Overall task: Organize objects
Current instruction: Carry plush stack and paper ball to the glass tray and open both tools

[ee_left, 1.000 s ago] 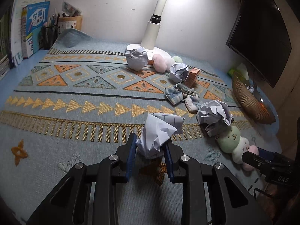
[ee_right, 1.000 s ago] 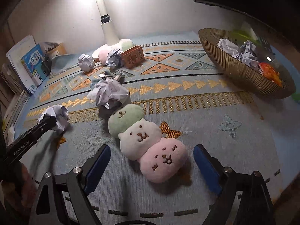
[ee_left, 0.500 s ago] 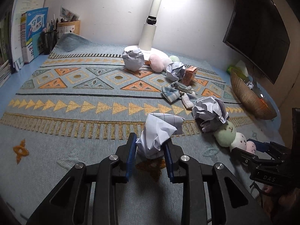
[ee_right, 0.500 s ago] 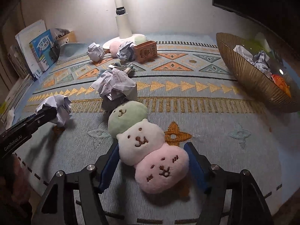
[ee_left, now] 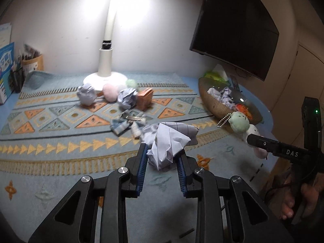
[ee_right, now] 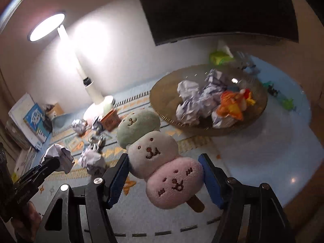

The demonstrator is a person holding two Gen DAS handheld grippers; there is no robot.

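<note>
My left gripper is shut on a crumpled paper ball and holds it above the patterned mat. My right gripper is shut on a three-ball plush skewer, green, white and pink, lifted off the mat and tilted toward the brown woven basket. The plush also shows at the right in the left wrist view, near the basket. The left gripper with its paper ball shows at the left in the right wrist view.
The basket holds paper balls and an orange toy. On the mat lie more paper balls, a pink plush, a small brown box and folded cloth. A white lamp stands at the back; books at the left.
My right gripper has closed on the plush skewer and lifted it toward the basket. My left gripper has risen and turned right, still holding its paper ball.
</note>
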